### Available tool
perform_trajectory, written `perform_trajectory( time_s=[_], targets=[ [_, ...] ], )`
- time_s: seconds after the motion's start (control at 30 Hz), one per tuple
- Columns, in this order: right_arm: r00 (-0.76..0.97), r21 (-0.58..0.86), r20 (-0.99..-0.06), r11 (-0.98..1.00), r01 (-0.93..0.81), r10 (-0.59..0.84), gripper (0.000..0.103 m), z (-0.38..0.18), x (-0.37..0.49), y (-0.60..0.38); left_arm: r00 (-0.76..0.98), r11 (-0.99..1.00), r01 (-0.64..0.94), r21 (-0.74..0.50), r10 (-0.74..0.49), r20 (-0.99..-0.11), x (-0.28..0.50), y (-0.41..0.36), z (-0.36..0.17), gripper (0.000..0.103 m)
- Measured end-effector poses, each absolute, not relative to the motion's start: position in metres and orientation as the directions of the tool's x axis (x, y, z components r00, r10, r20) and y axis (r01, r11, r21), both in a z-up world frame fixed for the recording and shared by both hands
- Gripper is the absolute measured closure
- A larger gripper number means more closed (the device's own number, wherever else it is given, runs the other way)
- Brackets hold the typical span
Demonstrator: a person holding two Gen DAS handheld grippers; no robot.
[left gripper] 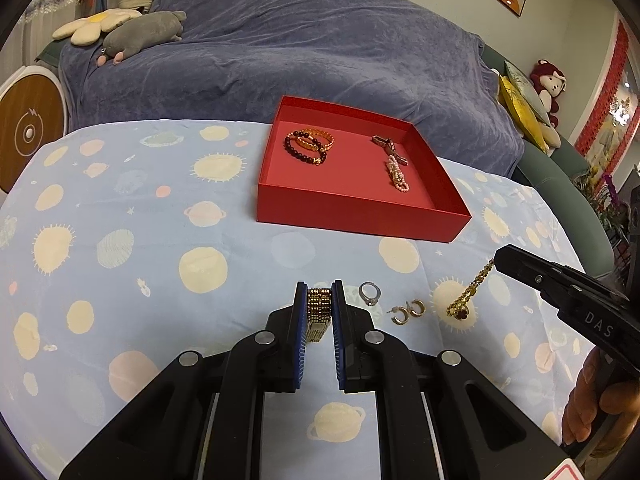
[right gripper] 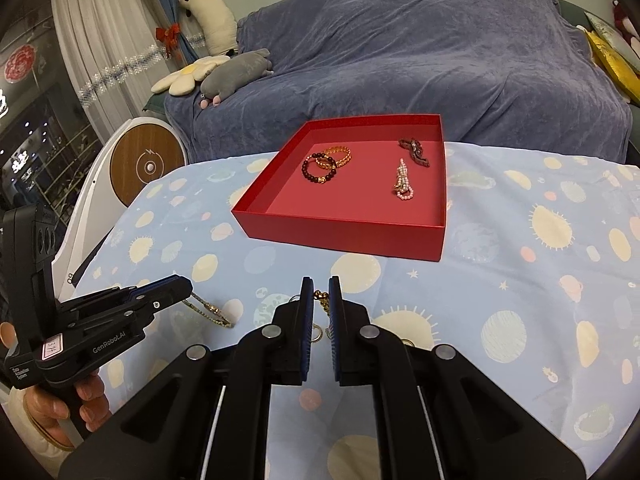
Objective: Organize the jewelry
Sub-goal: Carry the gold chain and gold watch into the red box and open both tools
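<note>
On the desk, near edge: silver ring (left gripper: 369,293) and gold earrings (left gripper: 409,311) lie loose.
Left gripper (left gripper: 319,309): pinching a gold mesh bracelet (left gripper: 319,312).
Right gripper (right gripper: 320,307): pinching a gold chain (left gripper: 468,296) (red charm dangling, just touching the cloth).
Red box (left gripper: 360,216): at 12 o'clock from both grippers, well apart, already holding bracelets.
Nearer: about equal, I judge.
</note>
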State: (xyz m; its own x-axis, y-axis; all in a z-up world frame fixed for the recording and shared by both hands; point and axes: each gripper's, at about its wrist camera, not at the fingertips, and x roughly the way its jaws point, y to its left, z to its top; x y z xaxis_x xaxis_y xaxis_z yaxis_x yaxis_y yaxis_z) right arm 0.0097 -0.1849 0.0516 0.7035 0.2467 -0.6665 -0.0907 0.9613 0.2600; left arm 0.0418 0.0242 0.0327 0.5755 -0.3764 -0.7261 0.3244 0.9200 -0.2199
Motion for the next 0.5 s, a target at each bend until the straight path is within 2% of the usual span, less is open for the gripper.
perform_trajectory(
  time_s=[0.23,0.5],
  targets=[
    [0.732,0.265,-0.637,0.960,-0.087,0.242,0.096,0.072,0.008,-0.195,0.599,0.912,0.363,-0.191,-0.386,-0.702,0.041,0.014,0.054,0.094],
    [0.795,0.245,-0.569,0.966,-0.080,0.211,0.096,0.127,0.039,-0.215,0.639,0.903,0.399,-0.158,-0.398,-0.659,0.072,-0.001,0.101,0.094]
  ],
)
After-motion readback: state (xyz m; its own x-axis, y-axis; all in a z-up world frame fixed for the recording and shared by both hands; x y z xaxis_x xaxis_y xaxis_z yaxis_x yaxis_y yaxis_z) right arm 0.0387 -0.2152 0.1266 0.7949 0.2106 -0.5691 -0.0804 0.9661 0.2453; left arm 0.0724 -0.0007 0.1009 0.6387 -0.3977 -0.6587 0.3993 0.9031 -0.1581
